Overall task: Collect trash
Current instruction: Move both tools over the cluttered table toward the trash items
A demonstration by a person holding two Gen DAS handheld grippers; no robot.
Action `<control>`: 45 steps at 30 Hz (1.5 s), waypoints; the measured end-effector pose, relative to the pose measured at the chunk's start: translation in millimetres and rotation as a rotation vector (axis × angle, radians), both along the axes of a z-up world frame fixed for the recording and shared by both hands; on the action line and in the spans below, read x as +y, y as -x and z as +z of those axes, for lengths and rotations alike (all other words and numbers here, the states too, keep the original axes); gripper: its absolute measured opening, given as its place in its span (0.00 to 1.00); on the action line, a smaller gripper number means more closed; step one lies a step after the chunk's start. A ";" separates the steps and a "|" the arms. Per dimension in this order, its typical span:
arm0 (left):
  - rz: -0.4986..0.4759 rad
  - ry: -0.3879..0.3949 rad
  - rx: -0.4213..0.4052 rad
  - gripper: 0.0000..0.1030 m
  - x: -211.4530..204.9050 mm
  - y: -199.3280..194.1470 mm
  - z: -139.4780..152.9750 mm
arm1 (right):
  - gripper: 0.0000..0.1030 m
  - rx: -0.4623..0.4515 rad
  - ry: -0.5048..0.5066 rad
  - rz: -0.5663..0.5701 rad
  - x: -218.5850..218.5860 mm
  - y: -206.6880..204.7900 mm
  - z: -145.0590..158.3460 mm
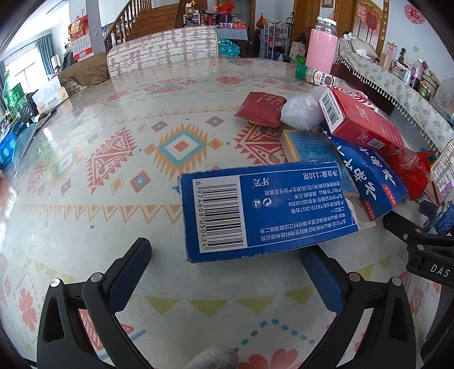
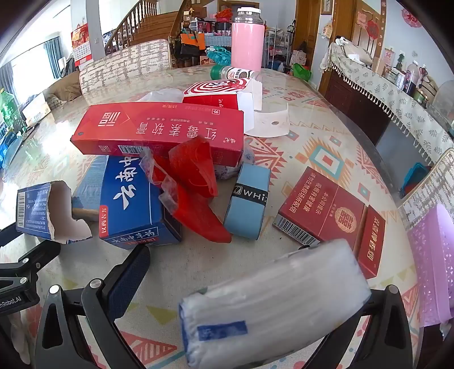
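Wooden staircase (image 1: pixel 147 20) behind, patterned chair (image 1: pixel 161 51), bright window (image 1: pixel 20 73) left.

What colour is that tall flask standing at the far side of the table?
The tall flask is pink with a silver and white cap, clearest in the right wrist view.

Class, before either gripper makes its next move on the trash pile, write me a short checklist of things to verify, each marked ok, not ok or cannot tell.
1. Left gripper jaws wide apart: ok.
2. Torn blue box lies ahead between the left jaws, ungripped: ok.
3. Right gripper wide open: ok.
4. White plastic packet sits between the right jaws; whether the pads press it: cannot tell.
5. Purple basket close beside the right gripper: ok.
6. Pink flask upright, behind the pile: ok.
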State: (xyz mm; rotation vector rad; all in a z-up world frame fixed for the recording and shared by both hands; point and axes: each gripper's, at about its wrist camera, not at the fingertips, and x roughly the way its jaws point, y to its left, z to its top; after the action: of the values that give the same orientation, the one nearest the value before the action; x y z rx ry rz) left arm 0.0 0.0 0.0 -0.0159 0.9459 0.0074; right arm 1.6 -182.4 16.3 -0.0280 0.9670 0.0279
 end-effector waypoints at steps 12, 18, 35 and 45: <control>0.000 -0.001 0.000 1.00 0.0 0.0 0.0 | 1.00 0.000 0.000 0.000 -0.1 -0.1 0.1; 0.000 -0.001 0.000 1.00 0.0 0.0 0.0 | 1.00 0.000 0.000 0.000 -0.1 -0.1 0.1; -0.055 -0.001 0.072 1.00 -5.7 26.9 1.1 | 1.00 0.000 0.000 0.000 -0.1 1.1 -0.7; 0.040 0.055 -0.079 1.00 25.6 114.8 60.0 | 1.00 0.111 -0.005 0.067 -1.2 4.2 5.7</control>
State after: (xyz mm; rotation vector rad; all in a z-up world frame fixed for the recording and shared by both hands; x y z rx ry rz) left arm -114.8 25.6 60.0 -0.0854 0.8670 0.0178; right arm -2.6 -183.5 22.0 -0.0548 1.0771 0.0939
